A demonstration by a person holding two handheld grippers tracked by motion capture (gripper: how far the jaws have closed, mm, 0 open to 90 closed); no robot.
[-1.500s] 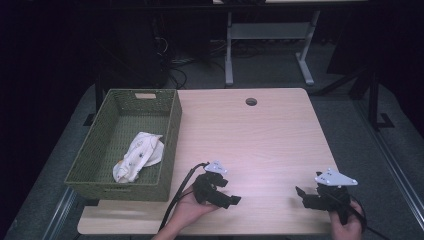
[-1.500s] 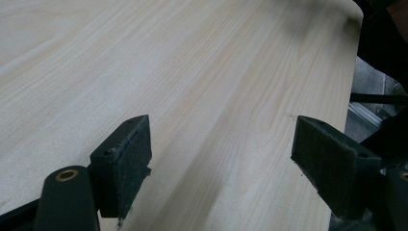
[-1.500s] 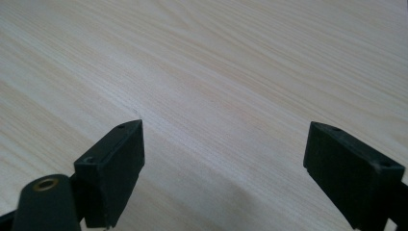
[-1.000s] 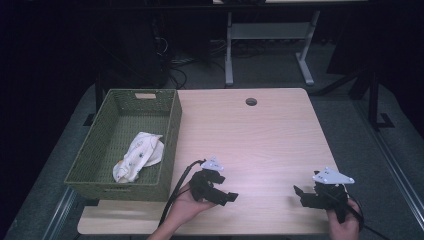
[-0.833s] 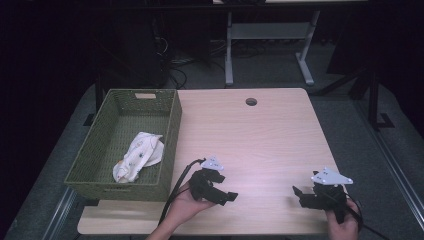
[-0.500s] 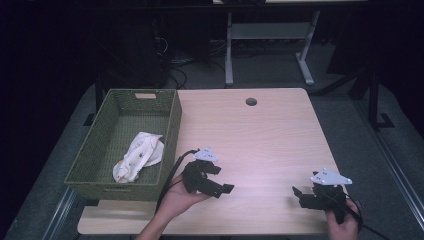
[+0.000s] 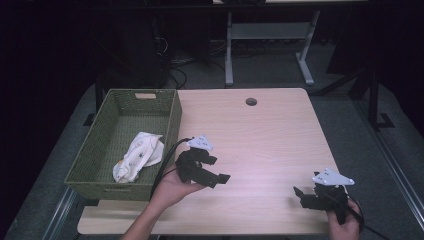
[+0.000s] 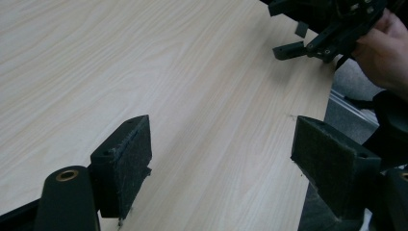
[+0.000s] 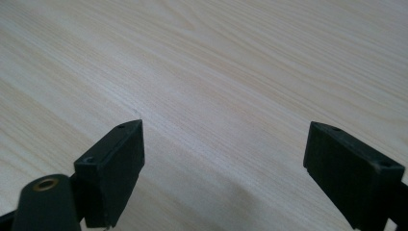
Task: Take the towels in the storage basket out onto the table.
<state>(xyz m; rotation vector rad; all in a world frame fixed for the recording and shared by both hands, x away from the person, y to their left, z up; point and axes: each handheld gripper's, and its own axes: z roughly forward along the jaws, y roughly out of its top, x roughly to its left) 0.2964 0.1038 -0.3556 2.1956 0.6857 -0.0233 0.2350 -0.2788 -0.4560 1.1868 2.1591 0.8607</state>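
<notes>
1. Inside the green woven basket (image 7: 170, 117) at the left of the table (image 7: 260, 130), toward its near end, lies the white cloth (image 7: 137, 155), crumpled and faintly patterned, touched by neither gripper.
2. We see that the left gripper (image 7: 212, 177) has moved farther and leftward over the last second and a half, so it now hovers just beside the basket's right wall; we judge this an approach to the cloth.
3. We find its jaws spread wide and empty over bare wood in the left gripper view.
4. We note the right gripper (image 7: 302, 195) has barely shifted at the near right corner, jaws wide apart with nothing between them, well away from the basket.
</notes>
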